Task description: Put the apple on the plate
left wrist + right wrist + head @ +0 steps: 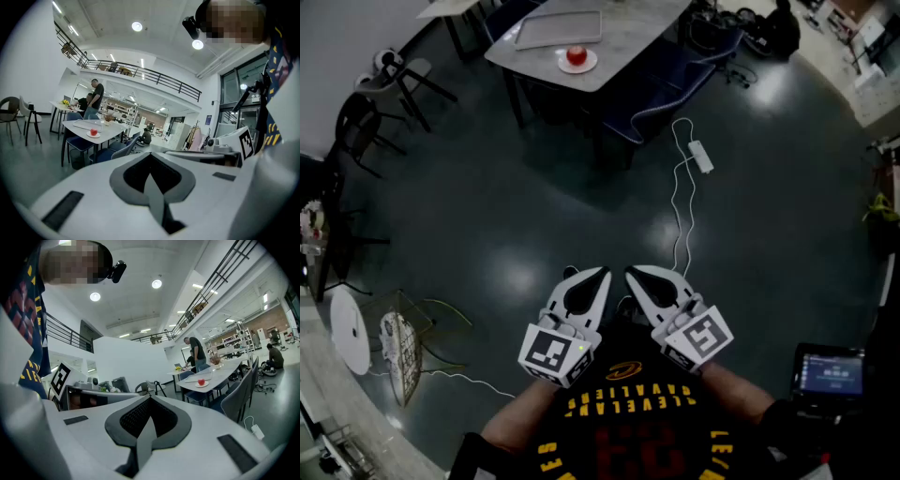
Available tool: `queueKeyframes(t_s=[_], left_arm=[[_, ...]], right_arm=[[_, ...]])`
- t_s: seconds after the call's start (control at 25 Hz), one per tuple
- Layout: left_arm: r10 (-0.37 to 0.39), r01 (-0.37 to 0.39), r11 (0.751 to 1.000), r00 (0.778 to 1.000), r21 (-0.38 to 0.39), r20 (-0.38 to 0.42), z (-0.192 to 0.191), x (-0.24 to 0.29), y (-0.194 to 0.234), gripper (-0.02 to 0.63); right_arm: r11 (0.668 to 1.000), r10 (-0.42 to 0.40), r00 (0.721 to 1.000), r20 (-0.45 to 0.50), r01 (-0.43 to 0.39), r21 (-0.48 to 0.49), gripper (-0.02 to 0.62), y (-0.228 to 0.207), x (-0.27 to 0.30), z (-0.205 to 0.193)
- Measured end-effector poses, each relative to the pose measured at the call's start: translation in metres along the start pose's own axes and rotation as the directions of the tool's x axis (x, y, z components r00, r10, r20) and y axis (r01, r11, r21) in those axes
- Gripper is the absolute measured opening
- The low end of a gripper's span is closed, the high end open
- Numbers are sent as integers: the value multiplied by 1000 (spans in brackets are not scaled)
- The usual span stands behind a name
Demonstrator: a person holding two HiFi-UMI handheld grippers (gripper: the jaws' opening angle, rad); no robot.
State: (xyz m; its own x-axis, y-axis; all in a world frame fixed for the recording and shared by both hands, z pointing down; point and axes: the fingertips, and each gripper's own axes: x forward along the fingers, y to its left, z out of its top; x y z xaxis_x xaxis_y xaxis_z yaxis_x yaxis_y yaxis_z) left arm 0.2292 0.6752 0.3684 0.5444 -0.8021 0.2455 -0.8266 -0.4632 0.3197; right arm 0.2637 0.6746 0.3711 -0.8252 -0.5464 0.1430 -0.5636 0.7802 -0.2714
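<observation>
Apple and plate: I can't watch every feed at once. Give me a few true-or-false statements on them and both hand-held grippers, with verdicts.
1. The apple sits on the plate. True.
2. The left hand-held gripper holds the apple. False: its jaws are together on nothing, and it is far from the table, close to the person's chest.
3. The right hand-held gripper has its jaws wide apart. False: they are shut, with nothing between them.
4. A tray lies on the table beside the plate. True.
5. A power strip lies on the floor between the person and the table. True.
</observation>
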Motion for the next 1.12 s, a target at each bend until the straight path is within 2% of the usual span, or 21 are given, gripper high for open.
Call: queueKeyframes(t_s=[0.24, 0.4, 0.64, 0.88, 1.12], left_arm=[[0, 0, 1000, 1000, -1, -18, -1, -2, 3, 2], [-12, 12, 1000, 1000, 6, -9, 12, 5, 21, 2], [-26, 26, 1000, 1000, 11, -13, 34, 20, 75, 2], [-58, 58, 998, 998, -11, 32, 64, 23, 133, 2], [-72, 74, 996, 997, -46, 41, 82, 25, 178, 2]], right_arm=[[1000, -15, 999, -29, 16, 24, 6, 0, 3, -7], [997, -41, 999, 11, 40, 62, 6, -10, 21, 4], [994, -102, 995, -4, 102, 45, 8, -26, 75, 16], [989, -150, 988, -27, 151, 10, 8, -28, 135, 29], [982, -187, 981, -50, 185, -31, 8, -30, 179, 39]])
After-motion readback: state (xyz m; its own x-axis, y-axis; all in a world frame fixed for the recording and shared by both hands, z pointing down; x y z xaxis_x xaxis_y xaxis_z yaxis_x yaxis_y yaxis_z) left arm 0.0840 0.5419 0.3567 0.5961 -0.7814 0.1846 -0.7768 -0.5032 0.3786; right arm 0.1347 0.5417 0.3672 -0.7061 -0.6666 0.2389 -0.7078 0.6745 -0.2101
